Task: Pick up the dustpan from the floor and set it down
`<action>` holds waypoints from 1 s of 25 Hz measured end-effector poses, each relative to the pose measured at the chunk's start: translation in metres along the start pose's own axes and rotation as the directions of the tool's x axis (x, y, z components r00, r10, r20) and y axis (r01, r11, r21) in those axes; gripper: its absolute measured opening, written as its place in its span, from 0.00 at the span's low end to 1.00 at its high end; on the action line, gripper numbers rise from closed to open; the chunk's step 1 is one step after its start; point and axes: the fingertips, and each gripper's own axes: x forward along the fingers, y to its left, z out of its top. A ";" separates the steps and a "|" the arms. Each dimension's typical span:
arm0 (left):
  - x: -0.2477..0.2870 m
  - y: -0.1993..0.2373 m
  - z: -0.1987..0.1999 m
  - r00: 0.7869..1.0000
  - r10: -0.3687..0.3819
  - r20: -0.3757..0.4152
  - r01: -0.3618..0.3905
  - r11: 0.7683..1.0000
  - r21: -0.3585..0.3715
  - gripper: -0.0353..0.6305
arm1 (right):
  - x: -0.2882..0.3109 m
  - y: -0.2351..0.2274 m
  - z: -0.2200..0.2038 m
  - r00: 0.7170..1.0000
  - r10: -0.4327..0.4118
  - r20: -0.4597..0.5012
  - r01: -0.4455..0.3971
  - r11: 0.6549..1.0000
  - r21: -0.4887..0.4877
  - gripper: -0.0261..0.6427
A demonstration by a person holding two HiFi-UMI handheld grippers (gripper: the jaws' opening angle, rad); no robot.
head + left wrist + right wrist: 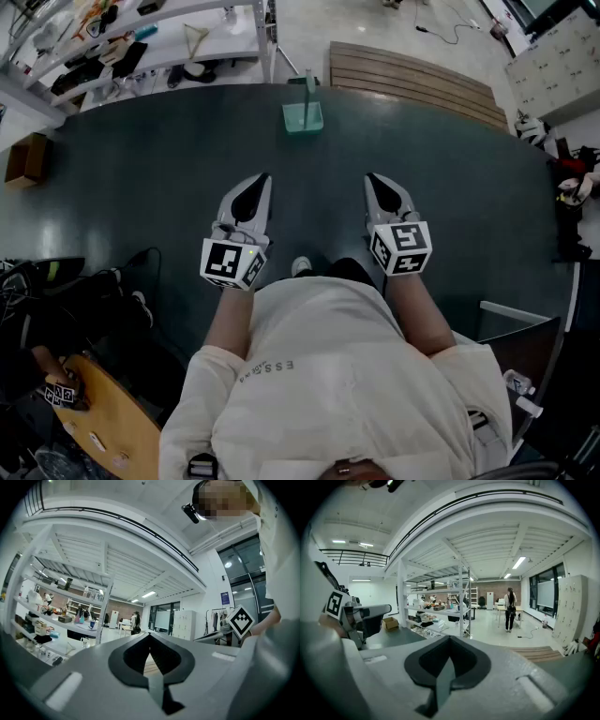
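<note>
A teal dustpan (pixel 303 114) with an upright handle stands on the dark floor mat (pixel 169 159), near the mat's far edge. It is well ahead of both grippers and shows in neither gripper view. My left gripper (pixel 263 180) and right gripper (pixel 371 178) are held side by side in front of the person's body, pointing toward the dustpan. Both are shut with nothing between the jaws. In the left gripper view the tips (pixel 150 633) meet, and in the right gripper view the tips (pixel 450 637) meet as well.
A slatted wooden platform (pixel 412 80) lies just beyond the mat at the right. A white shelving rack (pixel 141 42) stands at the back left and a cardboard box (pixel 26 157) at the left. Dark gear and cables (pixel 47 281) crowd the near left. A person (pixel 509 609) stands far off.
</note>
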 end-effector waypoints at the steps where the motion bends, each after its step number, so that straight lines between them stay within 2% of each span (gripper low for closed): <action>1: 0.000 0.000 -0.001 1.000 0.001 0.000 -0.001 1.000 0.000 0.07 | 0.000 0.000 -0.001 1.000 0.000 0.000 0.000 1.000 0.002 0.03; 13: 0.000 0.002 -0.004 1.000 0.012 -0.004 -0.012 1.000 -0.006 0.07 | 0.001 -0.002 -0.007 1.000 -0.002 -0.013 0.002 1.000 0.014 0.03; 25: 0.004 0.018 -0.002 0.999 0.034 -0.013 -0.034 0.999 -0.019 0.07 | 0.015 -0.015 0.000 0.999 -0.046 -0.027 0.047 0.997 0.068 0.03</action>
